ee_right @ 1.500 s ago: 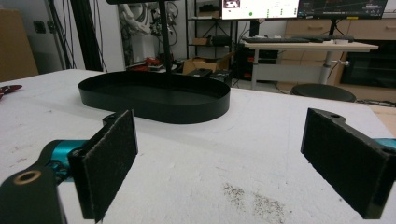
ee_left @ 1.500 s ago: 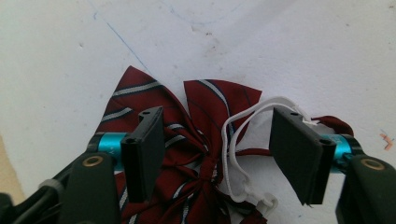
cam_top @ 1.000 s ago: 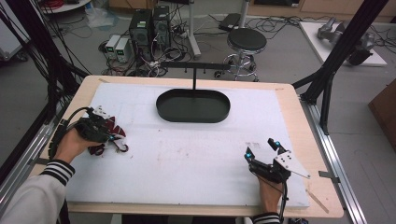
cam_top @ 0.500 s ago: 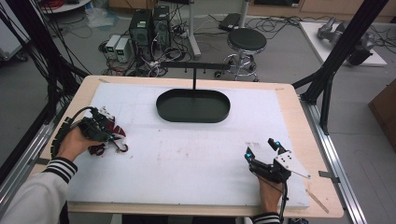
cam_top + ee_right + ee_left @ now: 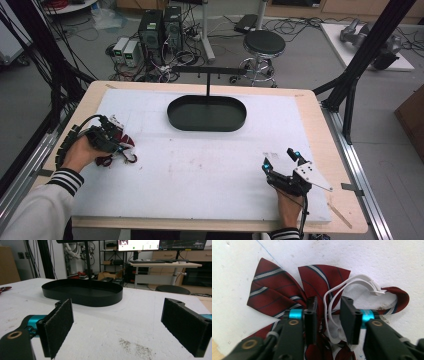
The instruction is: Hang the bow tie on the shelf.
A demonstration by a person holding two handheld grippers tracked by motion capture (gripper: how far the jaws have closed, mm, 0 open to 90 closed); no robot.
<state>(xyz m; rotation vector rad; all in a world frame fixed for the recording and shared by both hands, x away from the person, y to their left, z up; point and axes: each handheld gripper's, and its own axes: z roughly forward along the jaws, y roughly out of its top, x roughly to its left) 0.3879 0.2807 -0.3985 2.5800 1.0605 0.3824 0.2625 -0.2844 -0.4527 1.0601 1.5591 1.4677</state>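
Note:
A dark red striped bow tie (image 5: 126, 140) with a white elastic strap (image 5: 352, 282) lies on the white board at the left. My left gripper (image 5: 114, 143) reaches down over it. In the left gripper view the bow tie (image 5: 274, 293) spreads out behind the jaws. The left gripper (image 5: 327, 307) has just been closing, and now pinches the tie's middle and the elastic cords between its pads. My right gripper (image 5: 279, 157) rests near the board's front right. Its jaws stand wide apart in the right gripper view (image 5: 117, 322), with nothing between them.
A black oval tray (image 5: 206, 125) sits at the far middle of the board, with a thin black T-shaped stand (image 5: 207, 82) rising from its back edge. The tray's wall (image 5: 82, 300) lies ahead of the right gripper. A wooden table rim (image 5: 320, 130) frames the board.

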